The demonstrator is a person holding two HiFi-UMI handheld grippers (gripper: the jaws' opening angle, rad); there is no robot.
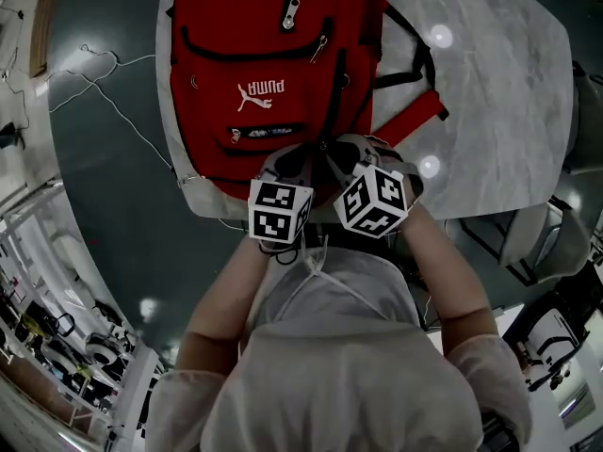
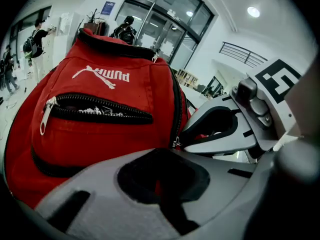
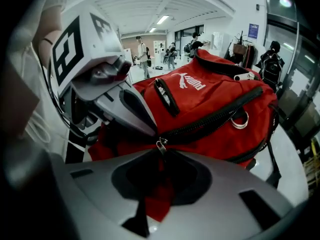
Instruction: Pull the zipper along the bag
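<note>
While the red bag point(image 1: 273, 73) is lying flat on the grey table point(image 1: 499, 83) in the upper middle of the head view, both grippers are pointing down at its near end, at frame centre just below the white logo point(image 1: 261, 95). In that view the left gripper point(image 1: 290, 158) is sitting just left of centre and the right gripper point(image 1: 347, 151) just beside it on the right, with their marker cubes close together.

In the left gripper view the jaws are sitting almost together. A thin red sliver is showing between them, so they look to be pinching a fold of the bag, though the hollow is dark. The front pocket point(image 2: 95, 108) is lying at centre left, its own zip gaping.

In the right gripper view the jaws are standing a little apart, with red fabric showing through the gap. The zipper pull point(image 3: 161, 145) is hanging right at the jaw tips at frame centre, and the pads are not pressing on it. The black zipper point(image 3: 215, 116) is running from there toward the upper right.
</note>
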